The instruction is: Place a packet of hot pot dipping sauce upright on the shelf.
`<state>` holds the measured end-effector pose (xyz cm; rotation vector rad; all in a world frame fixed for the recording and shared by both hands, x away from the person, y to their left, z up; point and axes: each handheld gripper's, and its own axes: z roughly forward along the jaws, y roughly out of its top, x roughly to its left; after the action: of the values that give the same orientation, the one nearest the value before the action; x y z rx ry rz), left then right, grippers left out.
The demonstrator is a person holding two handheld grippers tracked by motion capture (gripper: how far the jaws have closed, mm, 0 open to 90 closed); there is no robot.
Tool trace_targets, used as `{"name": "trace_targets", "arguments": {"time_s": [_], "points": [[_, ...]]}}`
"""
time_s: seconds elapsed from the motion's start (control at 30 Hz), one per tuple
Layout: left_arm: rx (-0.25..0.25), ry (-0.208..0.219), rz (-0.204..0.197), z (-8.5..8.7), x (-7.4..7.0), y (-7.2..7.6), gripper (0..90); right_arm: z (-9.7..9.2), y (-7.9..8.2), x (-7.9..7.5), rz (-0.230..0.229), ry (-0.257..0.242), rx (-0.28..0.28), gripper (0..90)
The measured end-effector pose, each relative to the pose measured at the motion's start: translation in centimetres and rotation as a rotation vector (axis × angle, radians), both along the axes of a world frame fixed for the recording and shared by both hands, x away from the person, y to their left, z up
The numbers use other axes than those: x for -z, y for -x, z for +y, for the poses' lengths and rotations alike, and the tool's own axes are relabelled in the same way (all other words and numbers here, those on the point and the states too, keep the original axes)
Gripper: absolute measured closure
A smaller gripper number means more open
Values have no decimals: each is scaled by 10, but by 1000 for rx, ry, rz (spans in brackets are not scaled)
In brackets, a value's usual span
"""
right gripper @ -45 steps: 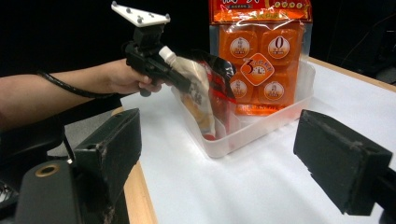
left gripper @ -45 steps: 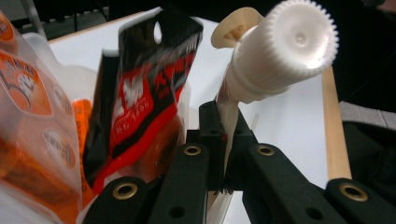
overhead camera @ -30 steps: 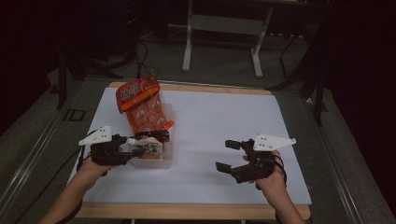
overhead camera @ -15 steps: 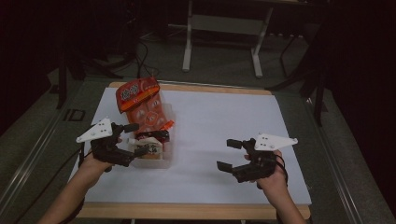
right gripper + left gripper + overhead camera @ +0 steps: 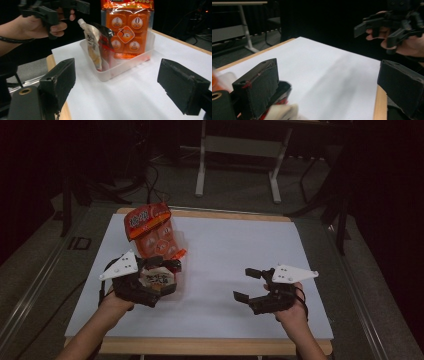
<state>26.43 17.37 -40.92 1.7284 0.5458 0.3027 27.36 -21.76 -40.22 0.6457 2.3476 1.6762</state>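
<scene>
A clear plastic tub (image 5: 117,67) stands on the white table sheet (image 5: 225,255) at the left. A tall orange snack bag (image 5: 150,232) (image 5: 128,27) leans upright in it, with a white pouch (image 5: 93,45) and a dark packet (image 5: 106,40) in front. My left gripper (image 5: 160,281) (image 5: 329,87) hovers just above the tub's near end. Its jaws have just been opening and stand wide, with nothing between them. My right gripper (image 5: 248,284) (image 5: 120,82) rests open over the bare sheet to the right, pointing at the tub.
The sheet lies on a wooden board whose edge (image 5: 210,345) runs along the near side. A dark floor with a white table frame (image 5: 240,150) lies beyond the far edge. In the left gripper view the other hand's gripper (image 5: 392,22) hangs at the upper right.
The left gripper's jaws have spread apart, and the hand has lifted a little off the pouch in the tub. The right hand has kept still.
</scene>
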Motion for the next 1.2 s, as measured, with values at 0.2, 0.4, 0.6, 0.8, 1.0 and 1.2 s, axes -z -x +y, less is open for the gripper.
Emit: {"name": "trace_targets", "arguments": {"time_s": [0.2,0.4,0.6,0.8,1.0,1.2], "points": [[10,5,-11,-11,2,6,23,-6,-1,6,-31,17,67,139],[38,-4,0,-22,9,11,23,-11,-1,11,-17,27,91,138],[66,-14,11,-30,16,16,24,-15,0,22,7,48,98,137],[81,-27,26,-37,27,21,23,-20,2,31,27,51,109,137],[97,-35,55,-43,40,24,24,-23,6,43,38,73,111,137],[102,-41,83,-44,55,28,24,-28,10,51,45,73,115,137]]}}
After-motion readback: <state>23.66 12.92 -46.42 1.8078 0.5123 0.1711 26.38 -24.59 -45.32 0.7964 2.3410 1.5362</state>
